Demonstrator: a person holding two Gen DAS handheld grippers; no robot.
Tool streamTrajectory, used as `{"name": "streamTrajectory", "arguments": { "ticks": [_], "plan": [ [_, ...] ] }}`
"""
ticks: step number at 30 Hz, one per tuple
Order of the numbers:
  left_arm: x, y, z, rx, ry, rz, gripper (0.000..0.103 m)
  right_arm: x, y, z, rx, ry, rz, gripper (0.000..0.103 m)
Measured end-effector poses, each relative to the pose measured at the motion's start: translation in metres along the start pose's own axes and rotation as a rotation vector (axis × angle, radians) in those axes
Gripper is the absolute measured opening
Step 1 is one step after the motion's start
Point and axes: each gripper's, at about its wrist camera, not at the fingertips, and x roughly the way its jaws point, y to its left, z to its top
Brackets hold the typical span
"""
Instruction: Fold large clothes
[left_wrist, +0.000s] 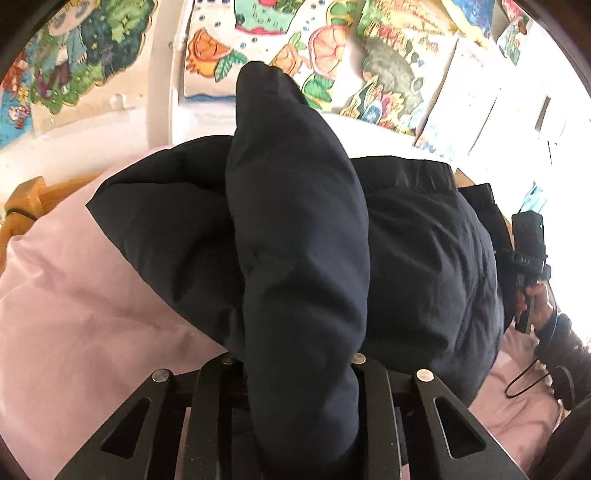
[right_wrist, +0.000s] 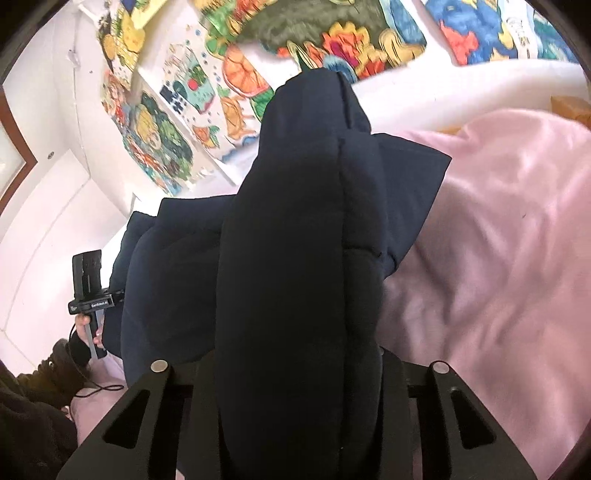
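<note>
Jacket (left_wrist: 295, 240) gripped both views, waistband (left_wrist: 406, 170) left-only

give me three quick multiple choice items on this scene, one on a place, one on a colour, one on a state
1. What does the padded jacket lie on?
A. a pink bedsheet
B. a wooden floor
C. a glass table

2. What colour is the jacket?
A. red
B. dark navy
C. white

3. What is the left gripper doing?
A. hanging open
B. shut on a fold of the jacket
C. holding a pillow

Key: 1 A, pink bedsheet spreads under the jacket. 2 B, its fabric is dark navy in both views. 3 B, padded fabric bulges up between its fingers, as in the right gripper.
</note>
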Motion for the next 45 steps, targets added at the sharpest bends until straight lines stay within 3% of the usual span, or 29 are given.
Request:
{"name": "streamTrajectory", "arguments": {
  "ticks": [7,10,17,27,31,38,42,45],
  "plan": [
    [-0.038,-0.018,-0.005,-0.054,-0.039,-0.01,0.019,-0.045,0.03,-0.005,0.021,-0.06,-0.02,0.025],
    [-0.061,-0.042,-0.008,-0.029,-0.055,0.002,0.019,-0.073,0.055,-0.011,0.016,-0.098,-0.04,0.024],
    [-0.143,-0.091,-0.042,-0.012,-0.09,0.021,0.019,-0.157,0.119,-0.041,0.022,-0.139,-0.064,0.024],
    [-0.235,-0.121,-0.108,-0.091,0.006,-0.002,0.019,-0.264,0.208,-0.098,0.02,0.015,-0.17,0.024],
    [-0.233,-0.125,-0.139,-0.096,0.047,0.003,0.019,-0.273,0.218,-0.133,0.038,0.048,-0.205,0.024],
    [-0.178,-0.112,-0.174,-0.124,0.098,-0.012,0.019,-0.254,0.177,-0.19,0.128,0.082,-0.233,0.024],
    [-0.159,-0.107,-0.179,-0.096,0.114,0.003,0.02,-0.236,0.146,-0.201,0.141,0.133,-0.254,0.024],
    [-0.157,-0.104,-0.183,-0.138,0.125,0.004,0.022,-0.229,0.133,-0.201,0.153,0.128,-0.246,0.027]
  ]
}}
